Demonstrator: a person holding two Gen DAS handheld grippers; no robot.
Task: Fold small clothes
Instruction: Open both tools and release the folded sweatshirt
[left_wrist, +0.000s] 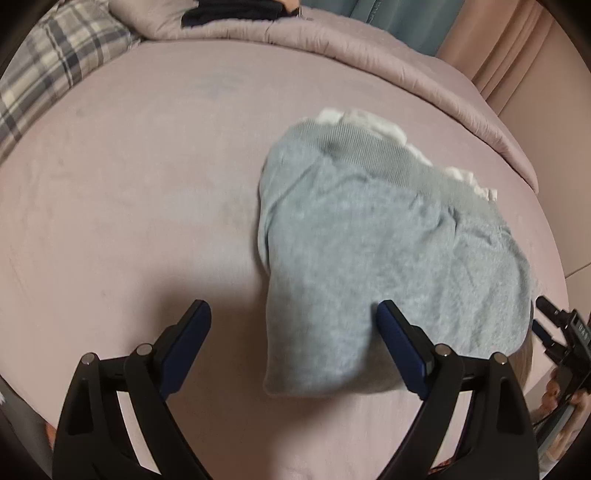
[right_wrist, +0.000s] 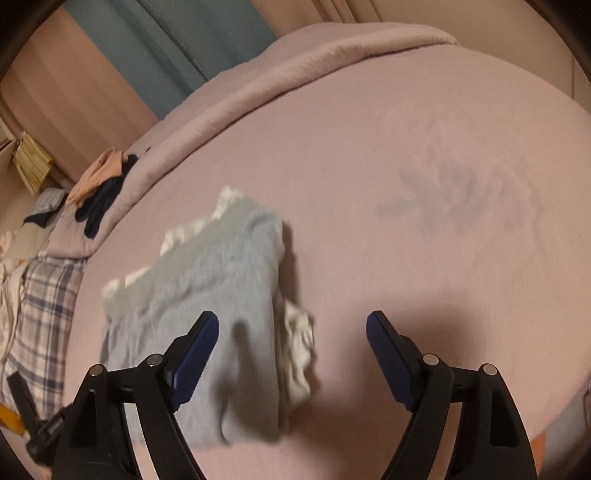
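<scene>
A small grey knit garment (left_wrist: 373, 251) with white frilly trim (left_wrist: 376, 123) lies folded on the pink bed sheet (left_wrist: 129, 192). My left gripper (left_wrist: 293, 312) is open and empty above the garment's near left corner; its right finger overlaps the cloth. In the right wrist view the same garment (right_wrist: 207, 306) lies at lower left with white trim (right_wrist: 297, 354) showing at its right edge. My right gripper (right_wrist: 291, 325) is open and empty, its left finger over the garment, its right finger over bare sheet (right_wrist: 424, 184).
A rolled pink duvet (left_wrist: 332, 40) runs along the bed's far edge with dark clothes (left_wrist: 236, 14) on it. A plaid pillow (left_wrist: 44, 74) lies at the left. Peach and navy clothes (right_wrist: 99, 184) lie on the duvet. The other gripper (left_wrist: 557, 328) shows at the right edge.
</scene>
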